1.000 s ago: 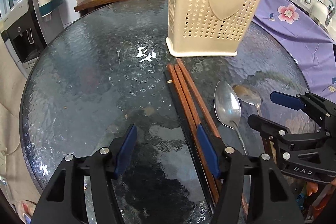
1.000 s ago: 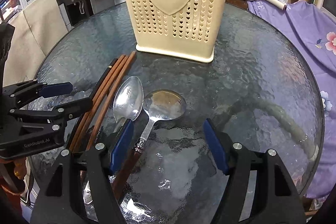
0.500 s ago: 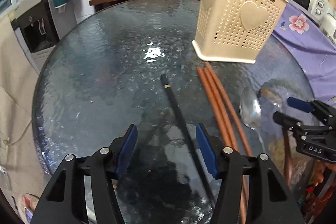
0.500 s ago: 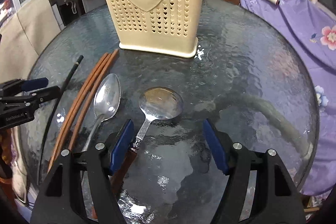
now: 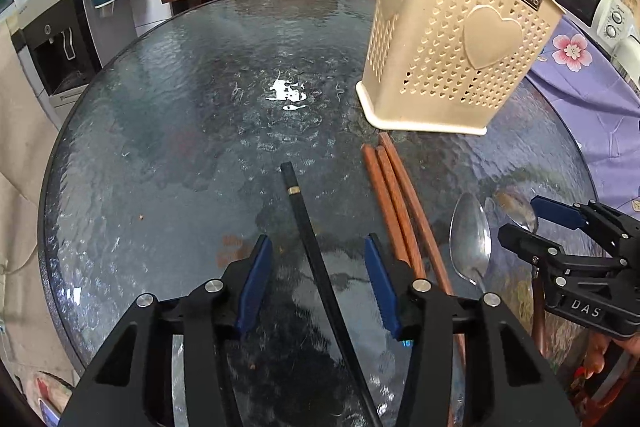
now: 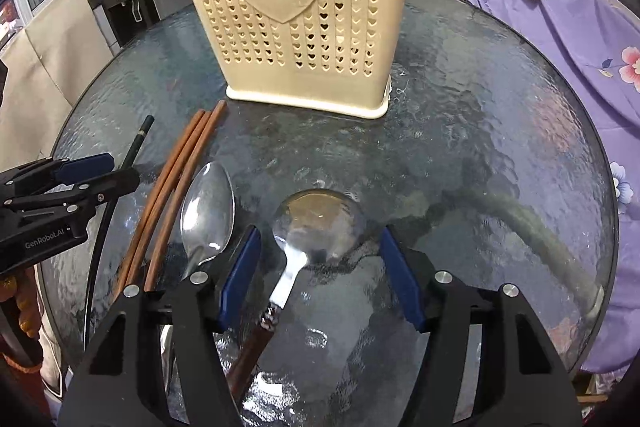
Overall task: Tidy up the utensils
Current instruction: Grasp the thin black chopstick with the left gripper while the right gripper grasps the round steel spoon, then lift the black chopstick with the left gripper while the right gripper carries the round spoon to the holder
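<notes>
Left gripper (image 5: 318, 281): jaws have just been closing, pads astride the black chopstick (image 5: 308, 227) but clear of it on both sides, so nothing clenched yet.
Right gripper (image 6: 320, 277): jaws also just narrowing, pads either side of the round ladle spoon (image 6: 318, 223) at its neck, a gap on each side, not gripping.
Brown chopsticks (image 5: 394, 203): three lying side by side on the glass table (image 5: 180, 131), tips near the holder's base.
Steel spoon (image 6: 208, 209): flat, bowl up, between the brown chopsticks and the ladle spoon.
Cream holder (image 6: 296, 11): upright beyond the utensils, heart-punched wall facing us.
</notes>
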Motion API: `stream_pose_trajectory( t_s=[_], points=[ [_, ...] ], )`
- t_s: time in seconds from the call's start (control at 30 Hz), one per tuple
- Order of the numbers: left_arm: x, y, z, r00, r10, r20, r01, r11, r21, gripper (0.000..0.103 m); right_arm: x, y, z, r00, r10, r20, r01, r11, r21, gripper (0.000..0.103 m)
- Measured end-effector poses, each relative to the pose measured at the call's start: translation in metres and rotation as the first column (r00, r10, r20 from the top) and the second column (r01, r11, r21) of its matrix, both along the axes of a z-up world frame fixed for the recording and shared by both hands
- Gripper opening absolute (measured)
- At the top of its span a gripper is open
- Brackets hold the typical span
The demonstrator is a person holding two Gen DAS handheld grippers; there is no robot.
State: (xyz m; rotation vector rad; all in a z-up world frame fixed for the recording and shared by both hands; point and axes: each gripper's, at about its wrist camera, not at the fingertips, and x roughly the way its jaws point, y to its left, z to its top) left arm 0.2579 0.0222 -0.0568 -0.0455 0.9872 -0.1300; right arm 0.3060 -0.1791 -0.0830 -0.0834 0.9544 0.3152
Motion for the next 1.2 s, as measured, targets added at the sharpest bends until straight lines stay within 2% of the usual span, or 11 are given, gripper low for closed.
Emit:
stream_pose_trajectory(
  t_s=[0.1,0.23,0.37,0.67,0.83,1.2],
  points=[
    [0.007,0.001,0.001,1.0,-0.002,-0.006,0.002,1.0,-0.004,0.042,0.002,0.003,0.001,1.0,0.001,-0.007,-0.001,1.0,-0.004,0.054],
    [0.015,-0.002,0.001,1.0,-0.005,-0.008,0.005,1.0,0.005,0.04,0.005,0.006,0.002,1.0,-0.003,-0.013,0.003,1.0,-0.006,0.049],
    [0.022,-0.004,0.001,1.0,-0.012,-0.013,0.012,1.0,0.019,0.038,0.007,0.011,0.002,1.0,0.01,-0.019,-0.01,1.0,-0.016,0.048],
    [0.035,0.002,0.0,1.0,-0.013,-0.02,0.013,1.0,0.02,0.022,0.013,0.019,0.003,0.998,0.055,-0.031,-0.056,0.998,-0.022,0.048],
    [0.046,0.013,-0.001,1.0,0.012,-0.021,-0.012,1.0,-0.014,0.01,0.013,0.023,0.003,0.997,0.072,-0.023,-0.072,0.997,-0.031,0.048],
    [0.051,0.008,-0.002,1.0,0.019,-0.011,-0.019,1.0,0.006,0.008,0.012,0.029,0.004,0.994,0.108,0.003,-0.107,0.994,-0.037,0.048]
  ],
)
